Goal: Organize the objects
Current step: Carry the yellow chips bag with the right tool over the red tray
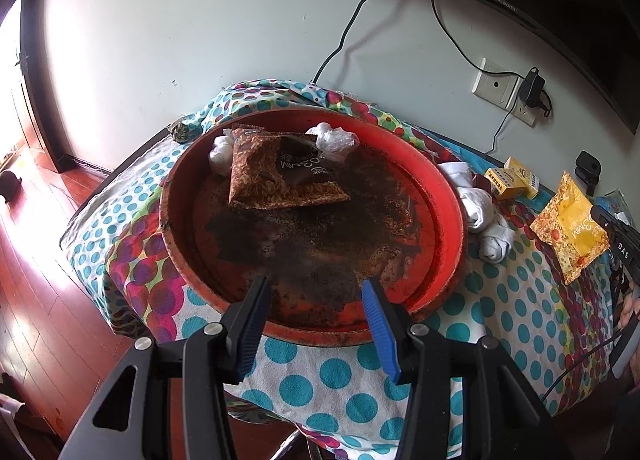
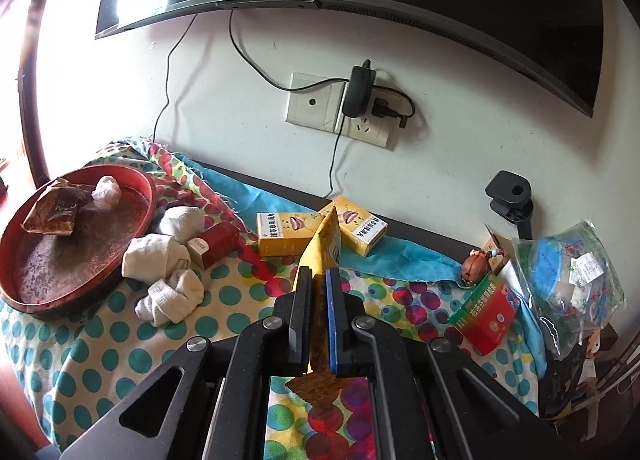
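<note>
One yellow snack packet (image 2: 320, 244) stands edge-on, long axis pointing away, clamped in the right gripper (image 2: 318, 280).

Red tray (image 1: 448, 195), brown packet (image 1: 272, 175), yellow packet (image 1: 568, 227), teal-dotted cloth (image 1: 320, 376).

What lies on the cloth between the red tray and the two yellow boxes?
In the right wrist view, balled white socks and a small red box lie between the red tray and the yellow boxes. The left wrist view shows the socks too.
</note>
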